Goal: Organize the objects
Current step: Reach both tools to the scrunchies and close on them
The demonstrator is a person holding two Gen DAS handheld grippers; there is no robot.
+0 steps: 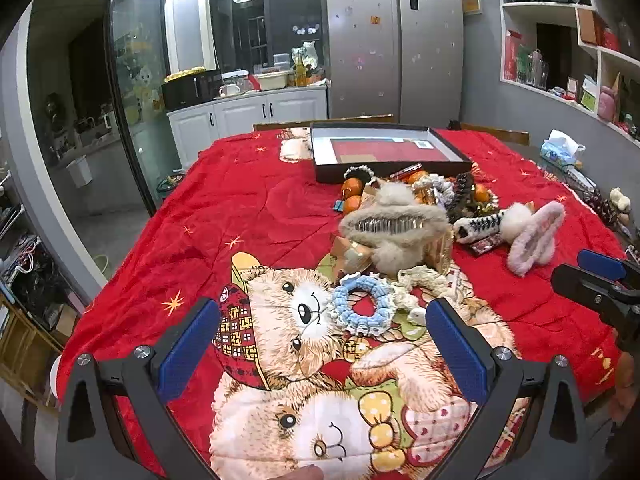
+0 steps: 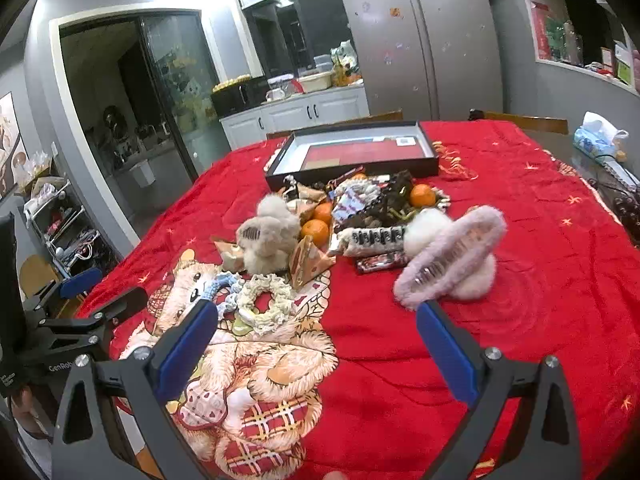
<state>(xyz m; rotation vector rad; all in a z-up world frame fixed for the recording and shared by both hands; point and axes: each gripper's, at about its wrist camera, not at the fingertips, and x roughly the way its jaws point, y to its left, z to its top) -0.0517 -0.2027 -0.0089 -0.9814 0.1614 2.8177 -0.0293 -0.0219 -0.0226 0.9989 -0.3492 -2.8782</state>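
A heap of small things lies mid-table on the red bear-print cloth [image 1: 248, 216]: a beige furry hair claw [image 1: 394, 224], a pink furry claw [image 2: 452, 258], a light blue scrunchie [image 1: 362, 306], a cream scrunchie [image 2: 266, 302], oranges [image 2: 423, 195] and snack packets. Behind the heap sits a shallow black box [image 1: 384, 152] with a red lining. My left gripper [image 1: 322, 350] hovers open just short of the blue scrunchie, nothing between its fingers. My right gripper [image 2: 316, 346] is open too, its right fingertip near the pink claw.
A tissue pack [image 2: 596, 138] and dark cables lie at the table's right edge. Wooden chair backs [image 2: 528, 122] stand behind the far edge. Beyond are white cabinets, a steel fridge [image 1: 396, 40] and wall shelves. Bare red cloth stretches left of the heap.
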